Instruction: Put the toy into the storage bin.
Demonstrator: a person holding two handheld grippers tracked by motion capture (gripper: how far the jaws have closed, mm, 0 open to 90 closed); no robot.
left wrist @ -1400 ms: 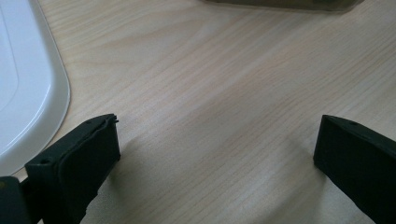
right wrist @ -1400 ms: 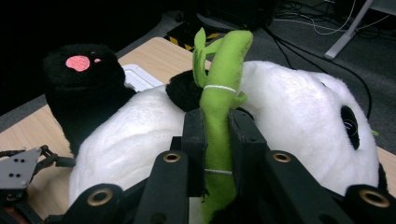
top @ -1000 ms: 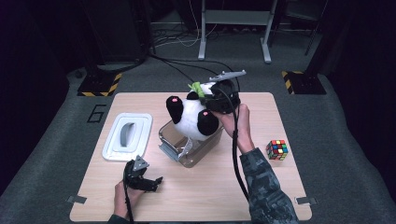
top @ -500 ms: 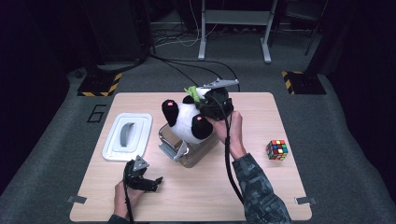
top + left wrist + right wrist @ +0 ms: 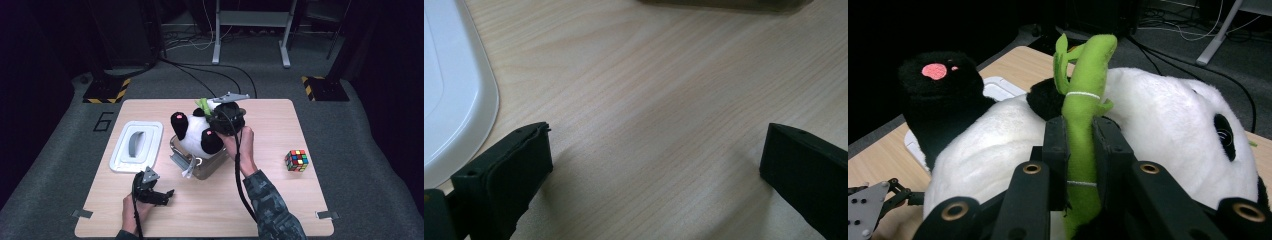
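While my right gripper [image 5: 1079, 150] pinches only the panda's [image 5: 192, 135] green bamboo stalk [image 5: 1083, 100], left gripper [image 5: 654, 165] idle, jaws apart, I fear stitching tearing.

The left hand [image 5: 131, 209] sits low at the near edge of the table, holding the black two-jaw left gripper [image 5: 159, 196] just above the wood, its jaws spread wide apart with nothing between them. Over on the other side, the right forearm in a camouflage sleeve [image 5: 272, 207] reaches forward, the right hand [image 5: 242, 145] wrapped round the black right gripper [image 5: 1079, 137], whose jaws are pinched tight on a green plush bamboo stalk [image 5: 1083, 110].
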